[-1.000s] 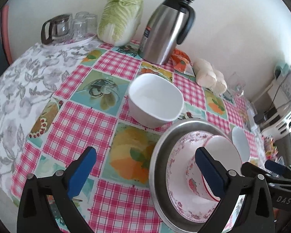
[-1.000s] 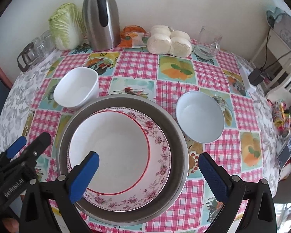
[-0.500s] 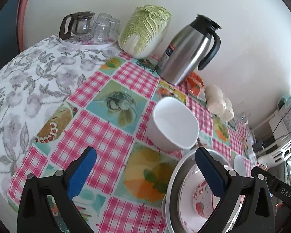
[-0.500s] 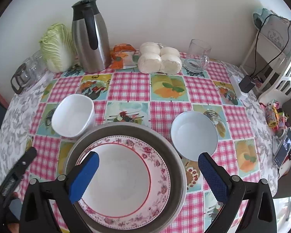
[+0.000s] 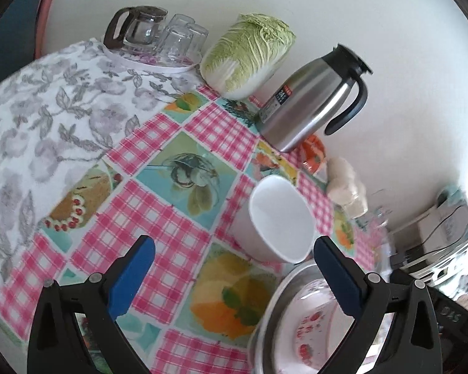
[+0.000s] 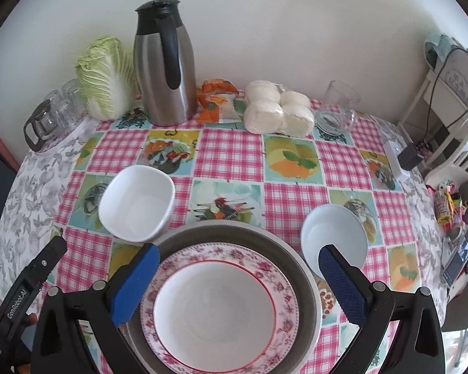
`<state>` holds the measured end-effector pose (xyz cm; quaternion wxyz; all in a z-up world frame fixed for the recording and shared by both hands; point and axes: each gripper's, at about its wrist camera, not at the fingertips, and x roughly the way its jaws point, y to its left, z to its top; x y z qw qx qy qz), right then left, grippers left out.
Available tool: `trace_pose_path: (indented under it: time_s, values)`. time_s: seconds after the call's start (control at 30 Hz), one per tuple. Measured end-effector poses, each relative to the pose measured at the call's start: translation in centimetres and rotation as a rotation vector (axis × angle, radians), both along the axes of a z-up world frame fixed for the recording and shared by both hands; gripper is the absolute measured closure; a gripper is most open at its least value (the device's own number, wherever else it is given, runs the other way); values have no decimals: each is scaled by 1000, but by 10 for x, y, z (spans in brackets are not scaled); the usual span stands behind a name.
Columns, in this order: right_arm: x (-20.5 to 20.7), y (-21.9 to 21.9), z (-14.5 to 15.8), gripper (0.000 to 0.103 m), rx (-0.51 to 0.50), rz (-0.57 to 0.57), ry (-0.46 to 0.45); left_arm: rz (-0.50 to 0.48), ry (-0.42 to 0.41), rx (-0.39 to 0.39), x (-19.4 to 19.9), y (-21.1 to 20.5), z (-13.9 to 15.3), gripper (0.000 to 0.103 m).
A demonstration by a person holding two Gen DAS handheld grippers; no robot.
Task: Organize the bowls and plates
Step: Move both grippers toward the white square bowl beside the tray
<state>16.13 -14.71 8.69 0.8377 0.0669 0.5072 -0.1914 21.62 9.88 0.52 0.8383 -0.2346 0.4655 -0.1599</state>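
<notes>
Here's the metal basin (image 6: 299, 268), wide, grey and shallow, sitting upright at the near edge of the table. Nested flat inside it is the floral plate (image 6: 221, 311): white centre, thin red ring, pink roses around the rim, nothing on it. Just off the basin's far-left rim stands the square white bowl (image 6: 137, 202), rounded corners, upright and empty, so close it may be touching the basin, hard to call. Over on the basin's right side, the round white bowl (image 6: 333, 240), also upright and empty, sits just beside the rim. In the left wrist view the square bowl (image 5: 279, 218) shows clean and bare.
</notes>
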Motion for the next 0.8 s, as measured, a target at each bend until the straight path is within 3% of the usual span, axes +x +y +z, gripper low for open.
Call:
trace_pose_path:
  time_s: [0.33, 0.8]
  values:
    - [25, 15, 1, 0, 2, 35, 11, 22, -10, 70, 17, 3, -1, 2]
    - [61, 22, -20, 0, 11, 55, 77, 39, 63, 122, 46, 1, -32, 2]
